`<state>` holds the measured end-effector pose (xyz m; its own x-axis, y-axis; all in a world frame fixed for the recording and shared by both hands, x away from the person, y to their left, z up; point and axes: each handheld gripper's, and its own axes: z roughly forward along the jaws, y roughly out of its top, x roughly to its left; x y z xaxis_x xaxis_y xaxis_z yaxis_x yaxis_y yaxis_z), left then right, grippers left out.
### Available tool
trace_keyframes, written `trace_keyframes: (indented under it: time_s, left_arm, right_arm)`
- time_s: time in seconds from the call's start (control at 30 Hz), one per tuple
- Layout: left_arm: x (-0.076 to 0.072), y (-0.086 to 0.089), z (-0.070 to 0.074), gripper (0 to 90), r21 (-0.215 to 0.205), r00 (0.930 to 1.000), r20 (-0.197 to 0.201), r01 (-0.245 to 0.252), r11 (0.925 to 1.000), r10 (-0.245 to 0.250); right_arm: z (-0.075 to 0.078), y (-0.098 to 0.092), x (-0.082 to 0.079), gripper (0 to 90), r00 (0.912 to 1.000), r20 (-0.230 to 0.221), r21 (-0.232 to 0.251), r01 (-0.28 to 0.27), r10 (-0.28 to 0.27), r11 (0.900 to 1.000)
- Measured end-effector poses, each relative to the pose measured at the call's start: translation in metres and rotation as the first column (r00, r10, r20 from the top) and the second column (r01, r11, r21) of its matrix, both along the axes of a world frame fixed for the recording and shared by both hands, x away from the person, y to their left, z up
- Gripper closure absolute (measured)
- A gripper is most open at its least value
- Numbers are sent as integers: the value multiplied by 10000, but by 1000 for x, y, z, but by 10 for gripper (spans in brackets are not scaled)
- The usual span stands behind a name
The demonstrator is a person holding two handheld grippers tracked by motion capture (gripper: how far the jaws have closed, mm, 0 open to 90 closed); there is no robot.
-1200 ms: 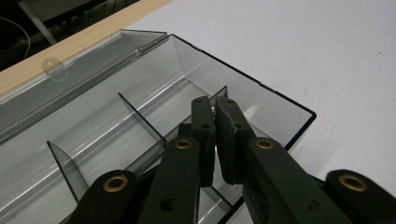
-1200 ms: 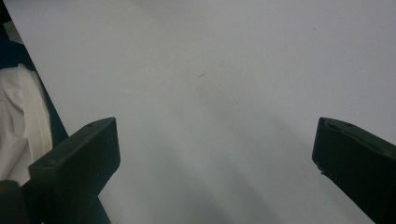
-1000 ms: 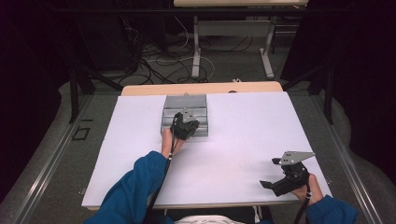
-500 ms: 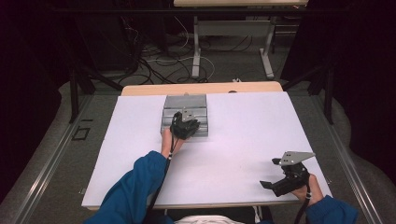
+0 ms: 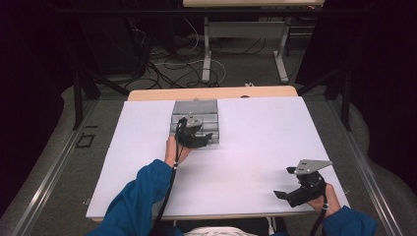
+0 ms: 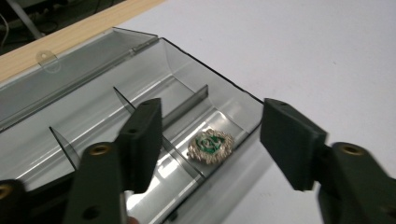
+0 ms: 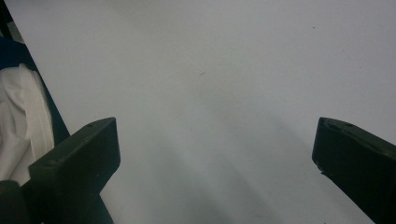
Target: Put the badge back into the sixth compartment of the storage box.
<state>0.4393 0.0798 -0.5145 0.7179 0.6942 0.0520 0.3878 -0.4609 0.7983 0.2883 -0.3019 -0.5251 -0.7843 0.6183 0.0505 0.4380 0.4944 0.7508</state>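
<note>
- A white-topped bench carries everything; its bare surface leaves plenty of free room around the one landmark, a clear smoky plastic organizer box at the far middle.
- The organizer box lies with its hinged lid folded flat open on the far side, so the divided compartments are reachable from above.
- The right tongs rest well apart from the box, at the near right corner of the bench; their jaws stand wide apart with nothing between them, and they seem parked out of the way.
- The left tongs hover just above the box's near end compartment. Their jaws have just been opening and now stand apart, pressing on nothing, which I judge to be a release.
- A small silver and green badge lies flat on the floor of that end compartment, beside a divider and near the box's outer wall. It sits below the gap between the left jaws, free of them, so it looks freshly sorted into its slot.
</note>
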Motion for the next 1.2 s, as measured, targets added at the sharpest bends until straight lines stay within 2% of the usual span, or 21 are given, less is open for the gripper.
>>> trace_keyframes:
  time_s: [0.07, 0.1, 0.13, 0.37, 0.43, 0.6, 0.73, 0.9, 1.2]
  left_arm:
    - [-5, 0, 4, 305, 16, 9999, 144, 1, 10000, -1]
    - [-8, 2, 7, 281, 193, 9999, 70, 90, 9998, -92]
    - [-10, 2, 8, 262, 146, 9998, 219, 13, 9999, -17]
    - [-30, 4, 16, 152, 597, 9997, 159, 157, 9981, -167]
    - [-37, 6, 18, 122, 799, 9997, 10, 260, 9965, -262]
    - [-55, 10, 22, 43, 751, 9995, -179, 286, 9968, -273]
    - [-68, 12, 24, 17, 1037, 9991, -77, 424, 9937, -419]
    - [-81, 17, 26, 6, 1135, 9990, -36, 447, 9925, -446]
    - [-103, 29, 22, 4, 1078, 9990, -199, 409, 9933, -390]
  right_arm:
    - [1, 0, 0, 6, 10000, -19, -65, -5, 5, 10000]
    - [0, 0, 0, 6, 10000, 19, 52, 55, -55, 10000]
    - [0, 0, 0, 7, 10000, 49, 39, 83, -83, 10000]
    - [0, 0, 0, 7, 10000, -3, 21, 50, -50, 10000]
    - [0, 0, 0, 6, 10000, 27, 1, 36, -36, 10000]
    - [0, 0, 0, 7, 10000, 11, 11, 42, -42, 10000]
    - [0, 0, 0, 7, 10000, 9, 10, 30, -30, 10000]
    - [1, 0, 0, 7, 10000, -53, -52, -8, 7, 10000]
    - [0, 0, 0, 7, 10000, 9, -26, -64, 64, 10000]
